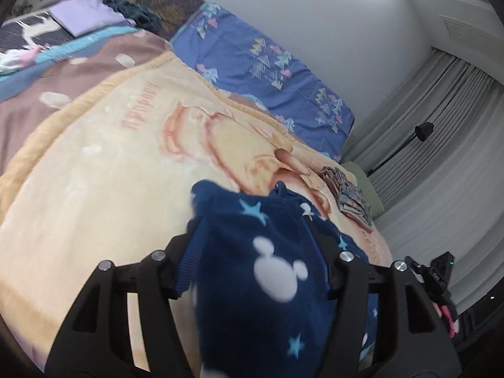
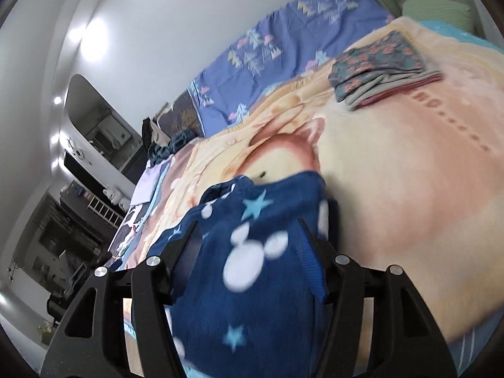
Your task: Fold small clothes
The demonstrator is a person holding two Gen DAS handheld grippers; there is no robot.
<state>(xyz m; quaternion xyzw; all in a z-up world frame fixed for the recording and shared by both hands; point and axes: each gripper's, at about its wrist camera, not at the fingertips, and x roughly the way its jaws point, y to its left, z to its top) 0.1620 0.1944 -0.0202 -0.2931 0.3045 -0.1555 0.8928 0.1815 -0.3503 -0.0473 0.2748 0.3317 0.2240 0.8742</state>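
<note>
Navy fleece garment (image 1: 267,271) with white mouse heads and pale stars lies bunched on the cream blanket (image 1: 110,173), between the fingers of both grippers. Left gripper (image 1: 252,220) and right gripper (image 2: 249,220): jaws apart, cloth between them, pads apparently not pressing (motion blur, so not certain). Risk: closing now could catch several layers and spoil the fold. Only the right view shows the folded floral stack (image 2: 384,69) clearly, beyond the garment; the left shows a lilac item (image 1: 85,15) far past it.

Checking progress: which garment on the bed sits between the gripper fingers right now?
The navy star-and-mouse-print fleece garment, lying between both grippers' fingers. The folded floral-print clothes and the lilac piece lie apart, farther up the bed.
</note>
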